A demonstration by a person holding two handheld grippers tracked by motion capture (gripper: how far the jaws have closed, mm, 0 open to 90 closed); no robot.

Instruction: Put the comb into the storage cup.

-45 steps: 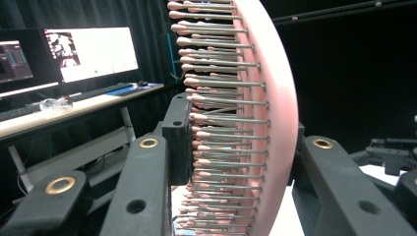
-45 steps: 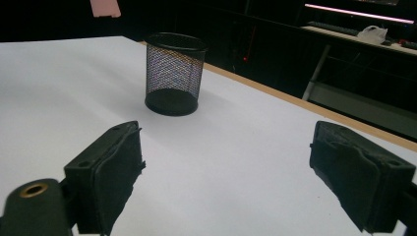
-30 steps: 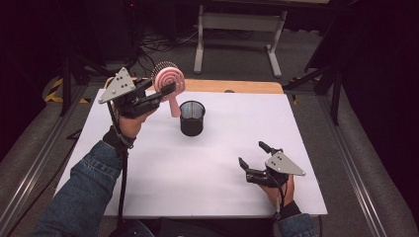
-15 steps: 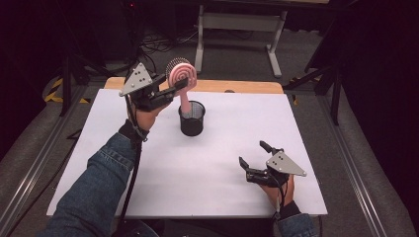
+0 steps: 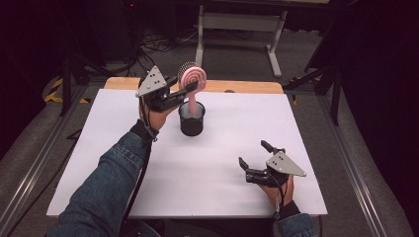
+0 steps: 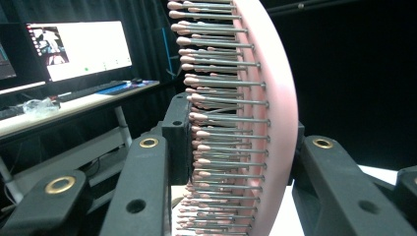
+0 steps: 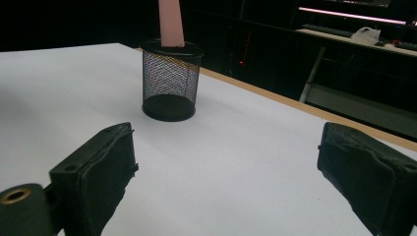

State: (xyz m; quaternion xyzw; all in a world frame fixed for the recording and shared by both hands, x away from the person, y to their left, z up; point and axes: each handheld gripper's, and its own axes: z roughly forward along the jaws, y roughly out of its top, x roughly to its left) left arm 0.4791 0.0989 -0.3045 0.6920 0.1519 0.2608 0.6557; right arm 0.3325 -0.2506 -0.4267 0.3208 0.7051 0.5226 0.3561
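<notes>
Standing with its handle down inside a black mesh cup [image 5: 191, 118], a pink hairbrush [image 5: 191, 81] rises over the far middle of the white tabletop [image 5: 99, 148]. Its round bristled head sits above the cup's rim and its tapered pink handle enters the cup's open top, which the right gripper view shows from the side. The left claw [image 5: 185, 91] is clamped on the brush just under the head; in the left gripper view its two black jaws press the brush from both sides, one against the metal bristles [image 6: 216, 147] with their pink tips, the other against the smooth pink back [image 6: 280, 123]. The person's left hand [image 5: 157, 114] holds that claw just beside the cup, a denim sleeve [image 5: 106, 187] running back to the near left edge.

Well apart from the cup, at the near right of the tabletop, the right claw [image 5: 254, 159] rests low over the white surface with its jaws spread wide and nothing between them. A grey three-cornered plate [image 5: 284, 165] sits on top of it, and the right hand [image 5: 279, 185] holds it from behind.

A strip of wooden edge [image 5: 247, 87] shows past the white sheet at the far side. Beyond it lie dark floor, cables and a grey metal frame [image 5: 237, 22]. The left gripper view takes in a lit monitor [image 6: 78, 46] on a desk.
</notes>
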